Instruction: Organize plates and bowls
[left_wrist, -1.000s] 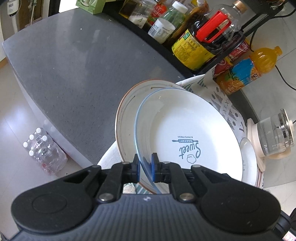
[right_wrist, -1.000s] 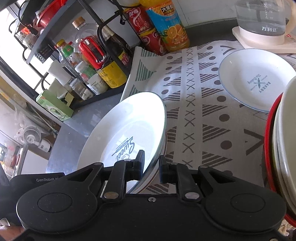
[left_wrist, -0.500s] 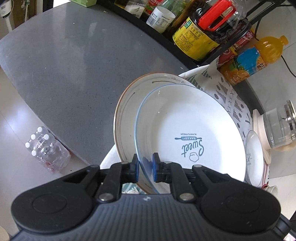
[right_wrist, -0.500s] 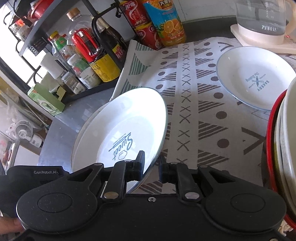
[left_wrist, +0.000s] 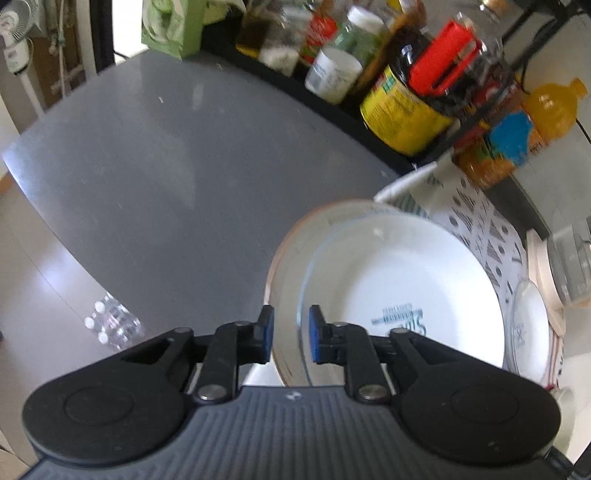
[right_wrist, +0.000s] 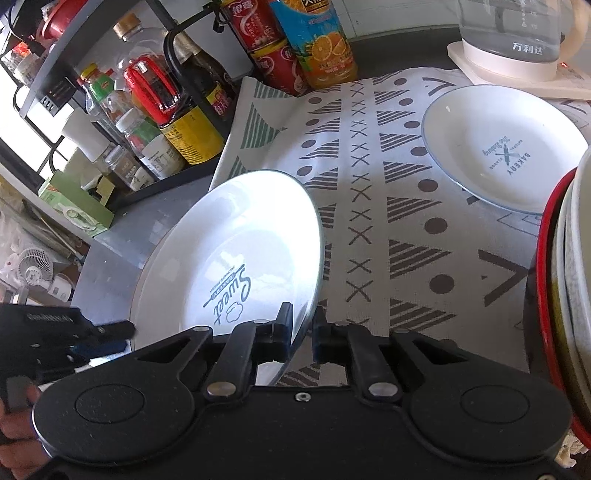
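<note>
Plate (right_wrist: 229, 254) handover: right gripper (right_wrist: 301, 334) clamps the rim; left gripper (left_wrist: 291, 332) jaws are opening, pads off the rim. Withdraw left sideways, without tilting.

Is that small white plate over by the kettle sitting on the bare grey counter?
No, the small plate rests on the patterned cloth, not on the grey counter.
</note>
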